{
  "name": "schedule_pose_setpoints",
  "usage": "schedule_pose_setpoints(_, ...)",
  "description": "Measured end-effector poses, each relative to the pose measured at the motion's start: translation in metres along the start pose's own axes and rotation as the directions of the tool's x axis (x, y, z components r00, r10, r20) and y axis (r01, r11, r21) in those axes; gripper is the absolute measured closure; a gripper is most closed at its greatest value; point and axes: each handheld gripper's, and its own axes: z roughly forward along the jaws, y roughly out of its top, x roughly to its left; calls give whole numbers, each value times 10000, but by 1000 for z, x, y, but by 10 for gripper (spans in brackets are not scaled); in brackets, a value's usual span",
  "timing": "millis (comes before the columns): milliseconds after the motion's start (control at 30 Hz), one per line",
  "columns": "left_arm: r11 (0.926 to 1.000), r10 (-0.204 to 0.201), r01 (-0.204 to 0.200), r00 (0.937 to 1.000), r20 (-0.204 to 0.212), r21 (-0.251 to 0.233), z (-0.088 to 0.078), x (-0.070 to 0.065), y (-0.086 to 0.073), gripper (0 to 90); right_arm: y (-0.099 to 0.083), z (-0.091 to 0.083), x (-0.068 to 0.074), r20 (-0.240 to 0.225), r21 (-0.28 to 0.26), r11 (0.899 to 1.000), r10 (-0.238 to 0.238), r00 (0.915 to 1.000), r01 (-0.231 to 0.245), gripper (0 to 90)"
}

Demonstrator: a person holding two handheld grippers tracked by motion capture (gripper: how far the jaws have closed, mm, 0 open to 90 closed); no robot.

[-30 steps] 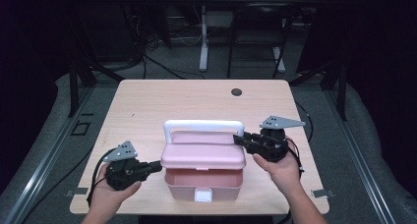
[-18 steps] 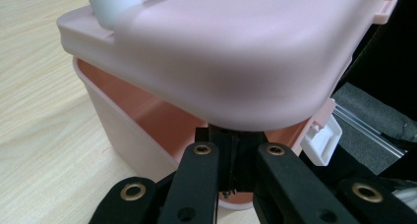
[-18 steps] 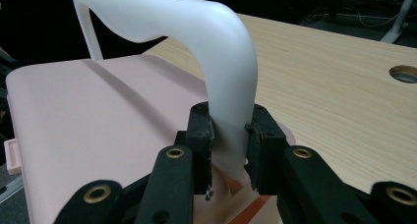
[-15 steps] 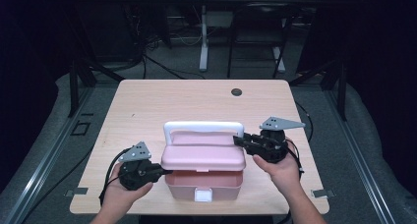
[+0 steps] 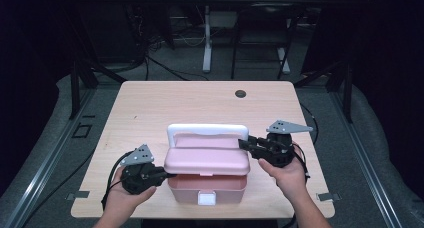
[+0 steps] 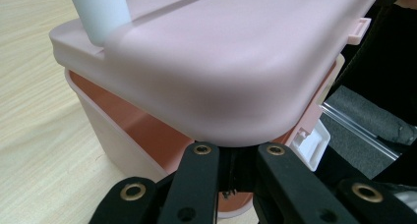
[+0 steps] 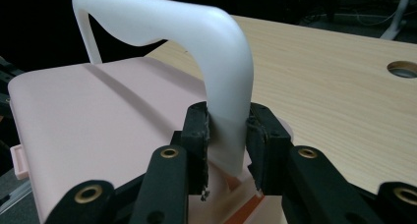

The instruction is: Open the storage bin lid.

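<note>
pink box (image 5: 207, 180), lid (image 5: 207, 160) ajar

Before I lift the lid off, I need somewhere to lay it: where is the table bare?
The table is bare across its far half, between the pink box and the round hole, and along its left side. The near edge is crowded: left gripper and right gripper flank the box.

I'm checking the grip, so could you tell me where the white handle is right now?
In the high view the white handle stands up along the far edge of the pink box, near the table's front, its right end between the right gripper jaws.
</note>
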Motion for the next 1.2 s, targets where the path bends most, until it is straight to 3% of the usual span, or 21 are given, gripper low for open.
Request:
schedule_pose_setpoints(167,9999,-90,90,9999,67,-99,0,0,1,898,-4,-14,-3,396,-527,9985,174,9991,-153,702)
schedule_pose_setpoints(267,9999,-48,49,10000,29,-102,-2,1,4,898,-12,-27,-7,609,-866,9956,405,9973,-352,754)
schedule_pose_setpoints(400,9998,-28,28,10000,-11,-189,-4,2,7,898,-24,-34,-7,913,-961,9948,415,9950,-327,810)
schedule_pose_setpoints(600,9994,-22,20,10000,-55,-343,-6,2,16,898,-40,-38,-8,1004,-1093,9931,536,9935,-425,889)
schedule_pose_setpoints(800,9993,-91,86,9999,-130,-366,-8,4,26,898,-63,-26,1,645,-195,9996,222,9977,-210,900)
schedule_pose_setpoints(1200,9990,-128,118,9997,-212,-436,-10,8,37,899,-72,-6,29,92,580,9951,-804,9967,797,900)
